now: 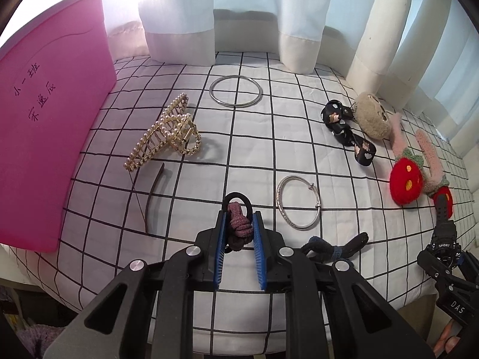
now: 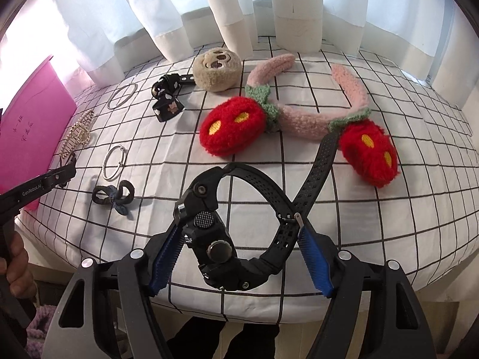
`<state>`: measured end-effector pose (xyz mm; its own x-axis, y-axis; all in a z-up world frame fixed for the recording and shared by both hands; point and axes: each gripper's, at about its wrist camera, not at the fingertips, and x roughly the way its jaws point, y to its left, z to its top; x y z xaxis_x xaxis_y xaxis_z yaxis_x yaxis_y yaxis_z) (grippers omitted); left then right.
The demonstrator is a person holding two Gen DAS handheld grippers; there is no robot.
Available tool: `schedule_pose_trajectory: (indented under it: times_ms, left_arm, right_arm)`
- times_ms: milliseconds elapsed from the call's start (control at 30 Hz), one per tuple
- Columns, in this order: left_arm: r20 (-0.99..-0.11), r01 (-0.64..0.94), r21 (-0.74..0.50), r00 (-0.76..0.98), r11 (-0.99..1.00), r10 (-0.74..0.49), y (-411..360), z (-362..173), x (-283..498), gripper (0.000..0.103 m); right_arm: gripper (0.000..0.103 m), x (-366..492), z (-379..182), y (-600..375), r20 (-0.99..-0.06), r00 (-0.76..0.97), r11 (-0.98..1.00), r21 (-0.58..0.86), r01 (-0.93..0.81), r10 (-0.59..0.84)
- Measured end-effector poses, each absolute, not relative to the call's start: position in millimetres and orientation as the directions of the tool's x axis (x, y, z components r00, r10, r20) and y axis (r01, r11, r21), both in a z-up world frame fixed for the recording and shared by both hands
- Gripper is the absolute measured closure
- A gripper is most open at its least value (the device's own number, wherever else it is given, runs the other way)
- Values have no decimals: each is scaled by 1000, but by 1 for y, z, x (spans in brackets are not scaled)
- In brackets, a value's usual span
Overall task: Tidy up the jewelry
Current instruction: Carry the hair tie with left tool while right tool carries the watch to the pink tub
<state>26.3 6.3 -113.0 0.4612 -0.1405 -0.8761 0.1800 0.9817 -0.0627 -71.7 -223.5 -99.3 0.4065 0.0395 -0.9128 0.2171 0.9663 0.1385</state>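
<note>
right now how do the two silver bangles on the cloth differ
The far bangle is a plain, smooth closed ring; the near bangle has a patterned band and an open join with small end knobs. The far bangle lies near the curtain; the near bangle lies by the left gripper. Both are silver-coloured, round and flat on the checked cloth.

pink box cut off at left edge, handwriting unreadable
</note>
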Motion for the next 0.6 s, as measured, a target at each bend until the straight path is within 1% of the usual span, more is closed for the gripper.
schedule_pose_trajectory:
  times_ms: [200, 333, 500, 600]
  left_arm:
    - [-849, 125, -80, 512, 989, -133, 7, -81, 20, 86]
    - [-821, 78, -87, 560, 993, -116, 10, -54, 11, 86]
    - [-769, 1, -105, 634, 994, -82, 20, -14, -6, 86]
    - [-744, -66, -98, 668, 993, -29, 32, 11, -17, 86]
  right_arm:
    - [32, -56, -67, -226, -885, 461, 981, 139, 135, 62]
    - [32, -39, -39, -225, -854, 511, 989, 144, 46, 101]
    - [32, -12, -4, -212, -799, 570, 982, 160, -103, 190]
    - [32, 6, 14, -196, -769, 577, 960, 186, -209, 275]
